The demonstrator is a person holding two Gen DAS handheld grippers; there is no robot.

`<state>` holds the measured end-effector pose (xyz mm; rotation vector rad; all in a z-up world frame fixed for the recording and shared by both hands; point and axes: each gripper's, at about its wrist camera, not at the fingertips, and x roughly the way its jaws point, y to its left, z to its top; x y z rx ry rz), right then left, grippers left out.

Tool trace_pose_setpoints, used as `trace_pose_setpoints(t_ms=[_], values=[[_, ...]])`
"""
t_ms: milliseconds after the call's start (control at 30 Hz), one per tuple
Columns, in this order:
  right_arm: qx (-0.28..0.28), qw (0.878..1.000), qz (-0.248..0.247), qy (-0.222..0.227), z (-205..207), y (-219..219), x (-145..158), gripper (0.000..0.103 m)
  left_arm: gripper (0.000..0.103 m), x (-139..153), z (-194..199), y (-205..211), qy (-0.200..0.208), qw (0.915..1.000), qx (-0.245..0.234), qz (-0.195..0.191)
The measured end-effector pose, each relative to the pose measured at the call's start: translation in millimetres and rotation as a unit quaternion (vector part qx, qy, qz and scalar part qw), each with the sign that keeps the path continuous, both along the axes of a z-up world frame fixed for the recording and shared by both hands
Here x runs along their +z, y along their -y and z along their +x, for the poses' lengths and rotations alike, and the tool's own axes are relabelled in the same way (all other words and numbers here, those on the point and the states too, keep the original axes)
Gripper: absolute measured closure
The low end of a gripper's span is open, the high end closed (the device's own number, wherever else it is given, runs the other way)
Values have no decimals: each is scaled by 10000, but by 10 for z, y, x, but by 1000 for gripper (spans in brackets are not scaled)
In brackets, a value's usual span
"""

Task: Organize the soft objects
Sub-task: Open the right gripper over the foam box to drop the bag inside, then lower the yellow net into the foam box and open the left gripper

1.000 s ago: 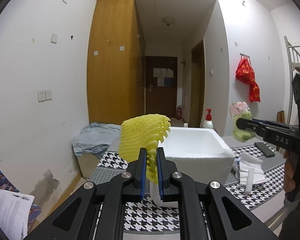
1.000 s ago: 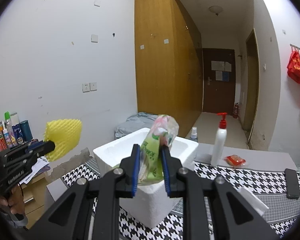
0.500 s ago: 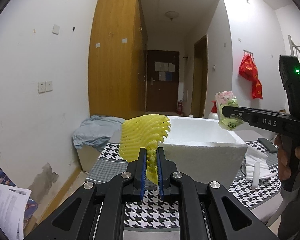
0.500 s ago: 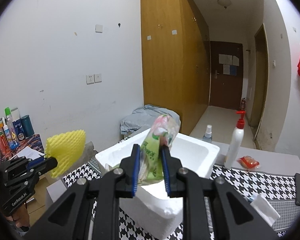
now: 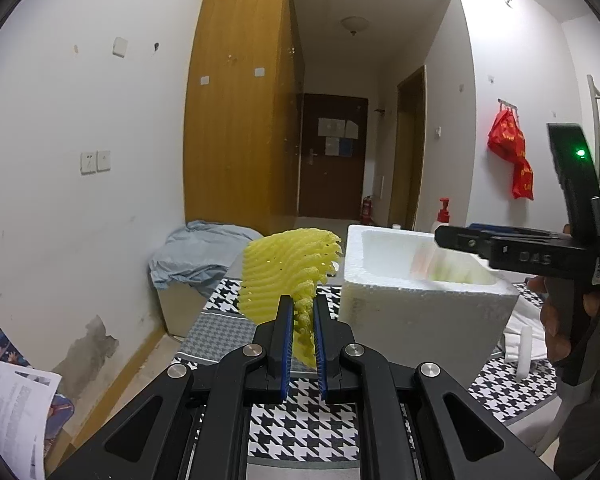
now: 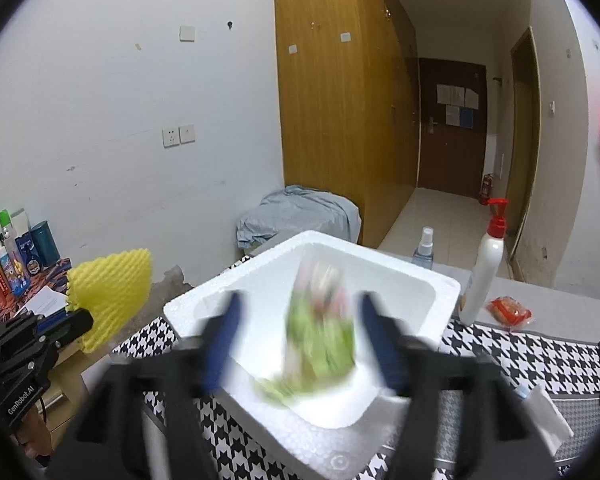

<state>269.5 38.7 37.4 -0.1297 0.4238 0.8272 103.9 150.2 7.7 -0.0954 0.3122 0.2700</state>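
Right wrist view: right gripper (image 6: pixel 298 340) jaws had just been opening wide, green packet (image 6: pixel 320 344) loose between them above foam box (image 6: pixel 256 268); left gripper (image 5: pixel 299 344) pinched yellow foam net (image 5: pixel 290 264). Risk: net snagging on release.

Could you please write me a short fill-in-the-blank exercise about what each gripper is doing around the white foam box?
1. The left gripper is shut on a ____ foam net.
2. The right gripper has just been opening; its jaws stand apart from the blurred green and pink bag, which is over the white ____.
3. The pump bottle beside the box has a ____ top.
4. The tablecloth has a black and white ____ pattern.

Missing words: yellow; foam box; red; houndstooth
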Motion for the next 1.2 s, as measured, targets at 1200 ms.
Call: trace_pose_setpoints(t_ms=[1200], values=[[-555,9977,215,315,-84,657,12,2,92,479,274,216,387,9979,-403,316]])
